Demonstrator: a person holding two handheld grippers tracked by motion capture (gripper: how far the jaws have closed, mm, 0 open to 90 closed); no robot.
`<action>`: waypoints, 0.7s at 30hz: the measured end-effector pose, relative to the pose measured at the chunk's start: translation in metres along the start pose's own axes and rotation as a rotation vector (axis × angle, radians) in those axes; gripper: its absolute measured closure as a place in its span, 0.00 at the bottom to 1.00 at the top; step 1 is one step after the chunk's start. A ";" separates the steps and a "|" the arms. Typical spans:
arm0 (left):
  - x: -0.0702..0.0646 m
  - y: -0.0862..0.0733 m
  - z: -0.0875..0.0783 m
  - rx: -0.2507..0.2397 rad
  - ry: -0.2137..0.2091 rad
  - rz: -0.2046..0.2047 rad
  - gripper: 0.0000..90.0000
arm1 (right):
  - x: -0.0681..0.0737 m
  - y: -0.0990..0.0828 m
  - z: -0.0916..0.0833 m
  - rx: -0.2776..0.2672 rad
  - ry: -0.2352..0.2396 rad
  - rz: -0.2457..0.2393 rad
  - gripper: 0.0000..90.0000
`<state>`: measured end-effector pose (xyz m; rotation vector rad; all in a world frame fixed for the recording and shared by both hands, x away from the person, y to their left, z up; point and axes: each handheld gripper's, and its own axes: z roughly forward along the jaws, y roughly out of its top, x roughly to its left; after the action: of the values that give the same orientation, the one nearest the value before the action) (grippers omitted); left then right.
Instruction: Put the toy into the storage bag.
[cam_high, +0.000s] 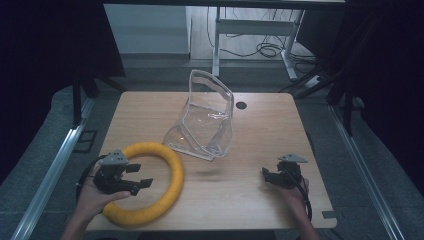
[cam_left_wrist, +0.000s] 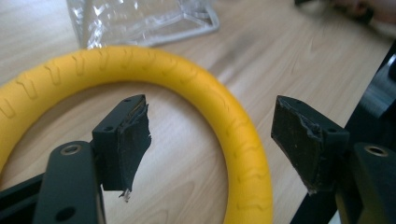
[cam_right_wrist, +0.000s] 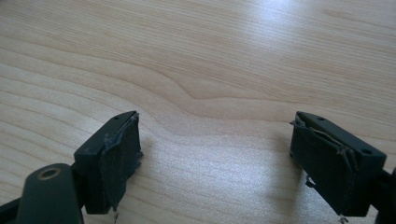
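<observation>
**Yellow ring at left gripper, jaws wide**

Left gripper (cam_high: 142, 176) nearest, at table's near-left corner; jaws spread wide, holding nothing. Yellow ring (cam_high: 170, 165) lies flat on wooden table (cam_high: 260, 145), its right arc passing under the gap between the pads, unpinched. Clear plastic bag (cam_high: 207, 120) just beyond the ring. Right gripper (cam_high: 266, 175) well apart, jaws wide, empty, over bare wood.
</observation>
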<state>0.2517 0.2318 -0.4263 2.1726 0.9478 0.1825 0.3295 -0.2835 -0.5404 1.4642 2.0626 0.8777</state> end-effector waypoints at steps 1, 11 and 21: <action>-0.003 -0.001 0.001 0.029 -0.006 0.018 0.31 | 0.000 0.000 0.000 -0.001 -0.002 0.001 0.19; -0.024 -0.007 0.016 0.171 -0.056 0.079 0.31 | 0.000 0.000 0.000 -0.004 -0.004 0.003 0.20; -0.038 -0.022 0.041 0.347 -0.051 0.107 0.32 | 0.000 0.000 0.000 -0.004 -0.006 0.004 0.20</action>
<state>0.2282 0.1919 -0.4647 2.5353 0.8868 0.0122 0.3294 -0.2837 -0.5404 1.4674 2.0533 0.8779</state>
